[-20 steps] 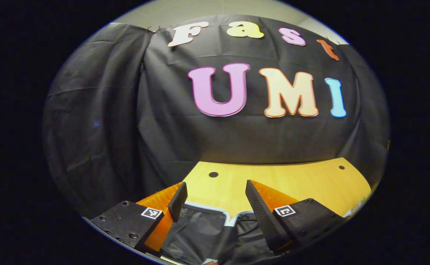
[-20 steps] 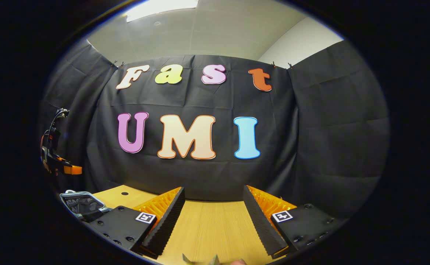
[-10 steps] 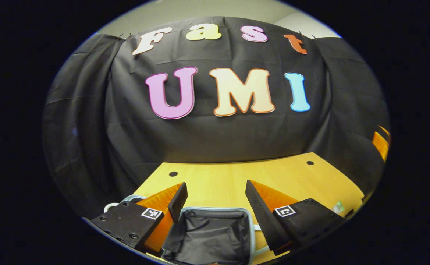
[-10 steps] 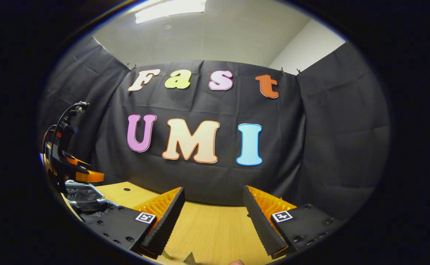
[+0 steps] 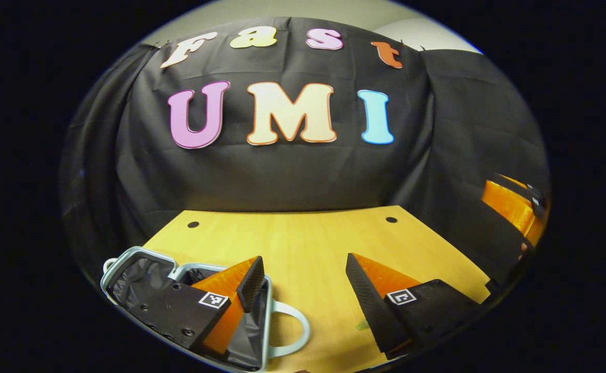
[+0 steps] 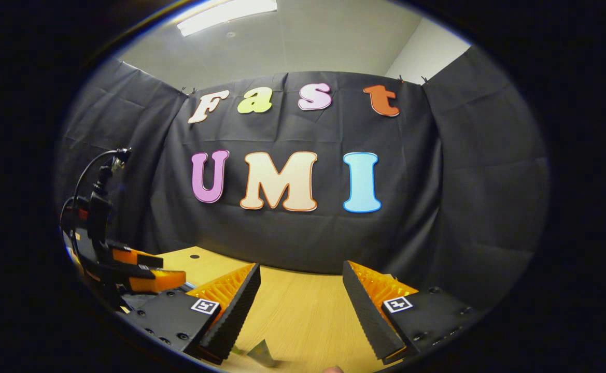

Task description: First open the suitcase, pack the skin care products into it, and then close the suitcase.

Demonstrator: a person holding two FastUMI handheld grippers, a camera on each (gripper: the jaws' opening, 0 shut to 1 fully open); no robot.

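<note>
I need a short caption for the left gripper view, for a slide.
Open left gripper above a wooden table, with an open suitcase beneath its left finger.

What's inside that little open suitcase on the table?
The suitcase lies open, showing black lining. No products are visible inside, but the left gripper covers much of the nearer half, so that part cannot be checked.

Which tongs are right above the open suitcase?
The left tongs: one finger hangs over the open suitcase and its black lining. The right tongs have bare wooden table under them.
</note>
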